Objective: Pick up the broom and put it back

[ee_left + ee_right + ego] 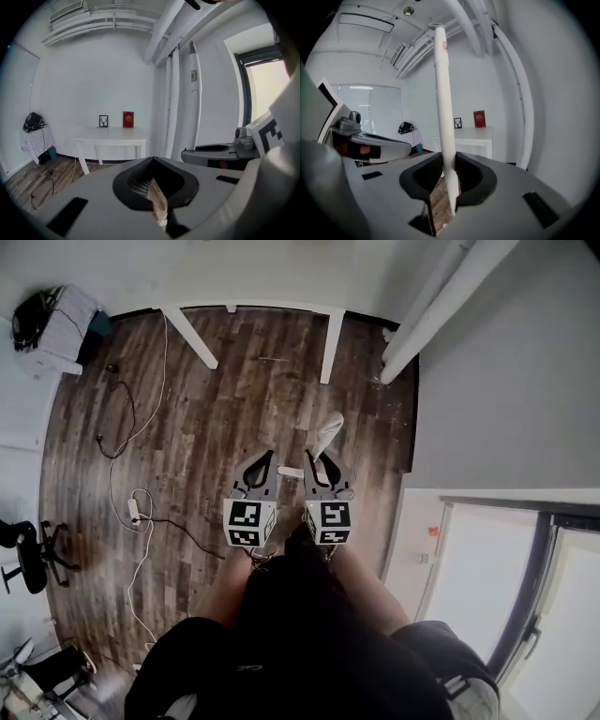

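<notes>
My right gripper (323,465) (447,187) is shut on the broom's white handle (444,108), which stands nearly upright between its jaws and rises toward the ceiling. In the head view the handle's top (328,432) pokes out just past that gripper. The left gripper view shows the same handle (194,93) upright beside the wall pipes. My left gripper (261,470) (154,187) hangs right beside the right one, its jaws a narrow slit apart, with only wood floor showing through. The broom's head is hidden.
A white table (262,307) (110,136) stands against the far wall with two small frames on it. Cables (131,512) trail across the wood floor at left, near an office chair (33,554). White pipes (171,93) run up the corner. A glazed door (487,568) is at right.
</notes>
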Available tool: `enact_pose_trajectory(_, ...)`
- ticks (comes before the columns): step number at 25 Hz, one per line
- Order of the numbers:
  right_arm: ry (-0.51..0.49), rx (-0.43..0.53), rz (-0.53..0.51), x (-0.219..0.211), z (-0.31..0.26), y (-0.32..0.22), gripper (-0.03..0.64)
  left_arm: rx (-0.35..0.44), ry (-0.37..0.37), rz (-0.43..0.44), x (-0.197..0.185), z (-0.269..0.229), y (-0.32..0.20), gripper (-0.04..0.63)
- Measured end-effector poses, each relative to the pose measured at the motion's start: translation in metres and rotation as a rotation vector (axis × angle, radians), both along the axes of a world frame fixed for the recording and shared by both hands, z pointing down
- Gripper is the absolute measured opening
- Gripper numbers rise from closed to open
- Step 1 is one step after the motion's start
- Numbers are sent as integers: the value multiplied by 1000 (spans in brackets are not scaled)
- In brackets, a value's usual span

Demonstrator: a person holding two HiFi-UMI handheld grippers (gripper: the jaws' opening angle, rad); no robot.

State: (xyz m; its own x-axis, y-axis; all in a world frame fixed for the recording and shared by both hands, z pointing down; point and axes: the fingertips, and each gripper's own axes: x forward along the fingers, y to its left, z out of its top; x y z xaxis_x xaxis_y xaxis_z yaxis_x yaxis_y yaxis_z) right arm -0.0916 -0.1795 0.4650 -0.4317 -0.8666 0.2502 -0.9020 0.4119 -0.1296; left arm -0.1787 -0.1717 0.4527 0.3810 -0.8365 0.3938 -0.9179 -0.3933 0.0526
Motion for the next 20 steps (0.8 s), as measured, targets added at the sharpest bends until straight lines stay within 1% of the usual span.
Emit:
enact_pose_trajectory(5,14,-23,-8,3,24,-47,98,-21,-5,-10,2,18,-35,0)
enact_pose_trajectory(9,27,-61,-6,3,45,-74,98,-43,6,13,8,29,-56,0)
enact_pose_trajectory(12,29,-75,18,-1,67,-92,98,-53,-7,39,13,50,-70,0)
enact_pose_trajectory(15,34,-85,55,-3,94,-125,98,-51,-18,38,14,75,-98,0)
enact_pose_trajectory(18,48,-116,68,-7,119,-154,98,-69,-1,44,6,93,-125,0)
enact_pose_trajectory(20,64,-134,50,-10,133,-172,98,-77,0,58,-2,101,-143,0)
